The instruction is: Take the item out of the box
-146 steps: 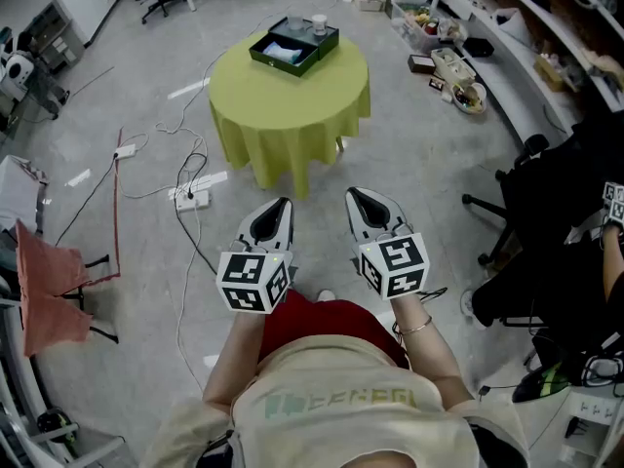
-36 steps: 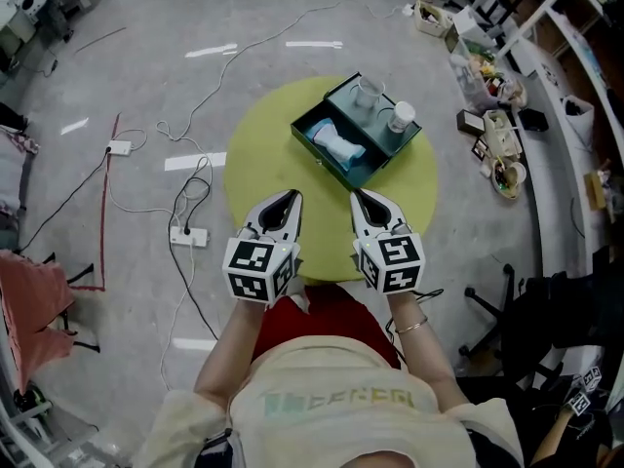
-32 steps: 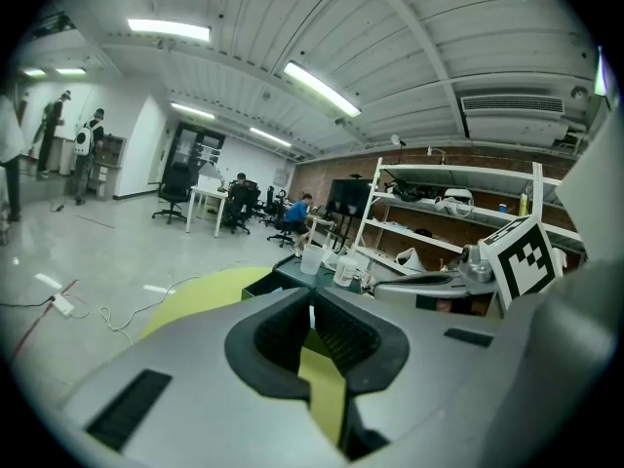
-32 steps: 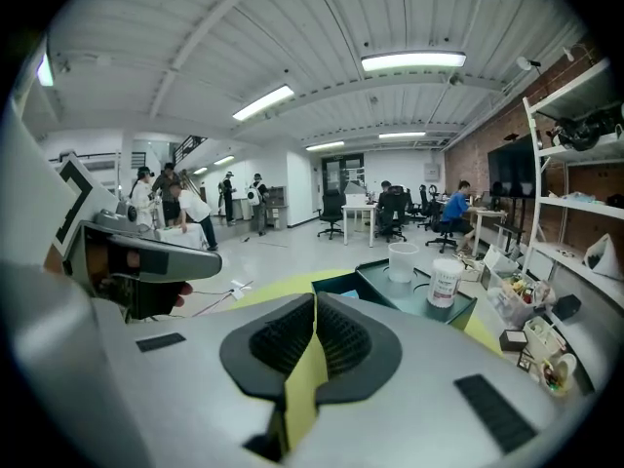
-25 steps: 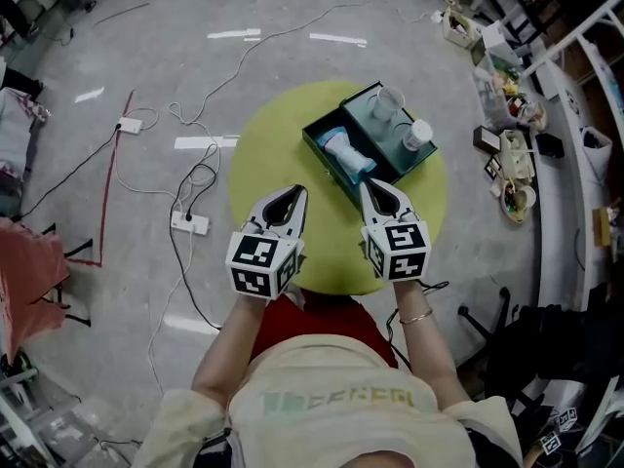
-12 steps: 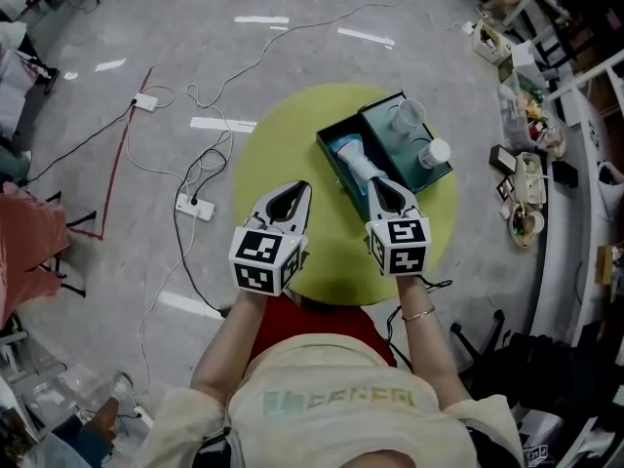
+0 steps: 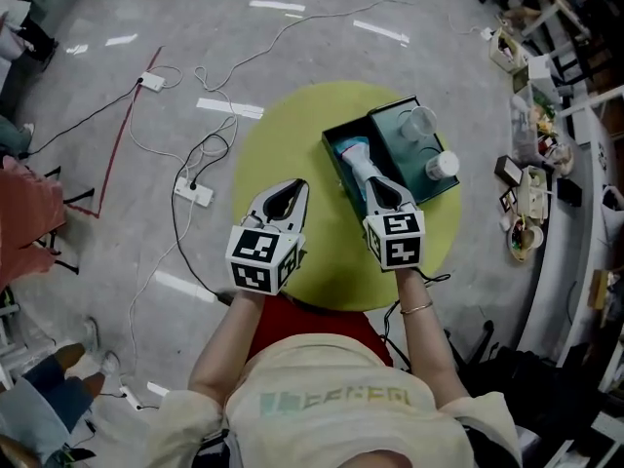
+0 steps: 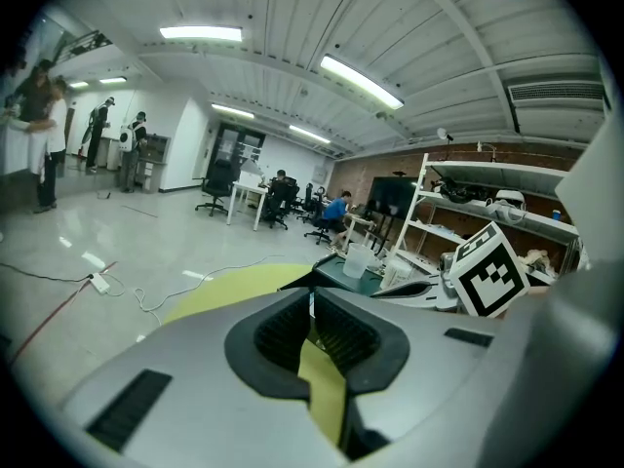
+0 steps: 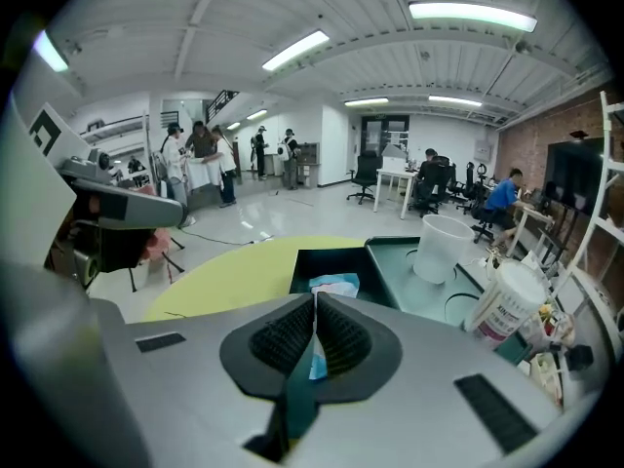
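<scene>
The item (image 7: 355,158) – a pale blue and white packet – lies in the dark half of the open box (image 7: 333,169) on the round yellow-green table (image 7: 283,135), just past the tip of the right gripper (image 7: 375,185) and in line with it. In the right gripper view the packet (image 9: 333,285) sits straight ahead of the right gripper (image 9: 314,298), low in the box (image 9: 317,259) and apart from the jaws. Those jaws are pressed together with nothing between them. The left gripper (image 7: 292,185) hovers over bare tablecloth to the left of the box, well apart from the packet; in the left gripper view its jaws (image 8: 312,295) also meet at the tip, clenched on nothing. From the head view the packet's long axis runs along the box's long side, from far-left to near-right, with its near end pointing toward the right gripper. That near end is covered by the gripper's tip, and in the right gripper view the jaws hide the packet's lower part, so only its crumpled top shows. Any print on it is too small to read. In the teal half of the box (image 7: 395,149) stand 1 clear cup (image 7: 421,122) and 1 white jar (image 7: 441,166).
</scene>
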`<state>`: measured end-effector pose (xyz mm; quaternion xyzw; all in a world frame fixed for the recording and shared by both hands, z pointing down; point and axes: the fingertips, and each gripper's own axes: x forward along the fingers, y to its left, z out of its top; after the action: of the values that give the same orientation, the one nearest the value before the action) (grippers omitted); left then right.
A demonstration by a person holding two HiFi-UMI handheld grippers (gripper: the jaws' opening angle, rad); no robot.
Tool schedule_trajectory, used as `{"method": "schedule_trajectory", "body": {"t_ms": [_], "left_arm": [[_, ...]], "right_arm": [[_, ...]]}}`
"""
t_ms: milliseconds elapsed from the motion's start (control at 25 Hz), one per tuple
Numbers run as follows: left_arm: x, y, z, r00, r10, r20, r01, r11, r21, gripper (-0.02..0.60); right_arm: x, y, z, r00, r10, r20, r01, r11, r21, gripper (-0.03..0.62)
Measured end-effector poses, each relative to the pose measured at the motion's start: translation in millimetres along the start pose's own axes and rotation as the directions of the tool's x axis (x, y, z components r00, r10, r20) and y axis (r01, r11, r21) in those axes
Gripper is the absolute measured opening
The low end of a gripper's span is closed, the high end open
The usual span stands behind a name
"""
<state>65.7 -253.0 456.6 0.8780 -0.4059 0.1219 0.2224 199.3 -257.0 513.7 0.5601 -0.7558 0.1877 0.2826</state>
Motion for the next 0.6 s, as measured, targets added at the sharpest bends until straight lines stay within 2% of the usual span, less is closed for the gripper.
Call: {"method": "schedule_trajectory", "body": {"t_ms": [600], "left_arm": [[21.7, 11.4, -10.4, 0.999, 0.033, -0.029, -0.034, 0.999, -0.042, 0.031]], "right_arm": [[34.3, -9.6, -14.3, 0.998, 0.034, -0.053, -0.034, 0.999, 0.002, 0.038]]}}
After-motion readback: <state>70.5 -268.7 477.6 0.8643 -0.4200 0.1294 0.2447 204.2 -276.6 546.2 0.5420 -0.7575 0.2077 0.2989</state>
